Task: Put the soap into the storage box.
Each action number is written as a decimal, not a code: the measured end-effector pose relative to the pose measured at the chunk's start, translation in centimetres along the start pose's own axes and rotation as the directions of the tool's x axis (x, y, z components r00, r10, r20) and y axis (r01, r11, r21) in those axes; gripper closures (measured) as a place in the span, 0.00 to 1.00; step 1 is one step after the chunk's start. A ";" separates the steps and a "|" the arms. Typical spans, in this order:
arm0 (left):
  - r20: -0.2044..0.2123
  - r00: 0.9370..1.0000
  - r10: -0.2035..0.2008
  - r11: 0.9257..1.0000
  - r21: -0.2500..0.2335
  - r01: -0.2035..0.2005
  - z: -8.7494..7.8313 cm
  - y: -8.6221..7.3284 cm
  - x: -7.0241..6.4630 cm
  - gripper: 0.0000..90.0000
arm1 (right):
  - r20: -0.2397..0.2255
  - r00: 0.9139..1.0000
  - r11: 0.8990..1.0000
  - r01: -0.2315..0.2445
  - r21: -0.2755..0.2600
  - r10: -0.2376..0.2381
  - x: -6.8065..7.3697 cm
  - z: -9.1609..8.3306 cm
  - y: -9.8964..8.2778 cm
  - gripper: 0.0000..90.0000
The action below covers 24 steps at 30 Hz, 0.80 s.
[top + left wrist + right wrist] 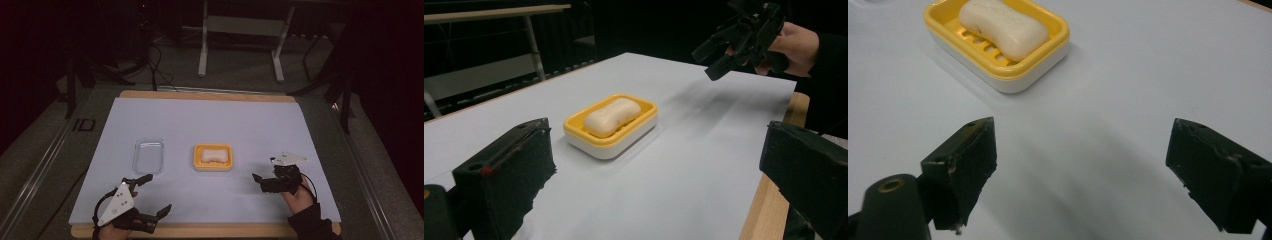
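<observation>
A yellow soap dish (226, 165) with a white base rests in the middle of the white sheet and holds a pale bar of soap (213, 155). To its left lies a clear plastic lid (148, 156). My left gripper (156, 195) is open near the front left edge, jaws wide, nothing between them. My right gripper (264, 169) is open to the right of the dish, a little above the sheet. In the left gripper view the soap (611, 116) lies in the dish (624, 141) ahead, with the right gripper (722, 54) beyond. The right gripper view has the dish (1013, 77) and soap (1003, 27) ahead of its open gripper (1088, 165).
The white sheet (210, 120) covers a wooden table (205, 94) whose edge shows at front and back. Behind the table stand a white frame leg pair (202, 55) and floor cables. A hand (796, 45) holds the right gripper.
</observation>
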<state>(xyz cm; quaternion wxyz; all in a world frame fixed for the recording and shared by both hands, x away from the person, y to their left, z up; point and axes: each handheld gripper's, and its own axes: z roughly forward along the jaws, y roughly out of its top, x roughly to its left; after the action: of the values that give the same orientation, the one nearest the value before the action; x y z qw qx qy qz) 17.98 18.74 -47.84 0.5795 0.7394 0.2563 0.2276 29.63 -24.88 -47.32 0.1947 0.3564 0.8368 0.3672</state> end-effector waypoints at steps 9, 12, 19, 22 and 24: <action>0.006 1.000 -0.001 1.000 0.000 0.001 0.0 0.0 0.0 0.01 | 0.012 1.000 0.999 -0.017 -0.027 0.017 -0.3 -0.2 0.1 0.14; 0.007 1.000 0.000 1.000 -0.001 0.000 0.0 0.0 -0.1 0.01 | 0.008 1.000 0.999 -0.021 -0.028 0.021 -0.4 -0.2 0.0 0.14; 0.009 1.000 0.001 1.000 -0.001 -0.001 0.0 0.0 -0.1 0.01 | 0.002 1.000 0.999 -0.027 -0.036 0.027 -0.3 0.0 0.0 0.14; 0.012 1.000 -0.002 1.000 -0.001 0.002 0.0 0.0 -0.1 0.01 | 0.000 1.000 0.999 -0.027 -0.036 0.027 -0.3 0.1 -0.1 0.14; 0.012 1.000 -0.002 1.000 -0.001 0.002 0.0 0.0 -0.1 0.01 | 0.003 1.000 0.999 -0.024 -0.038 0.024 -0.3 0.2 -0.1 0.14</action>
<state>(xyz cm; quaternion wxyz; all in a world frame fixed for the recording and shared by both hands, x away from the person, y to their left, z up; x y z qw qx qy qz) 17.95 18.66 -47.86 0.5816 0.7402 0.2534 0.2227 29.90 -25.05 -47.57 0.1984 0.3631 0.8250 0.3849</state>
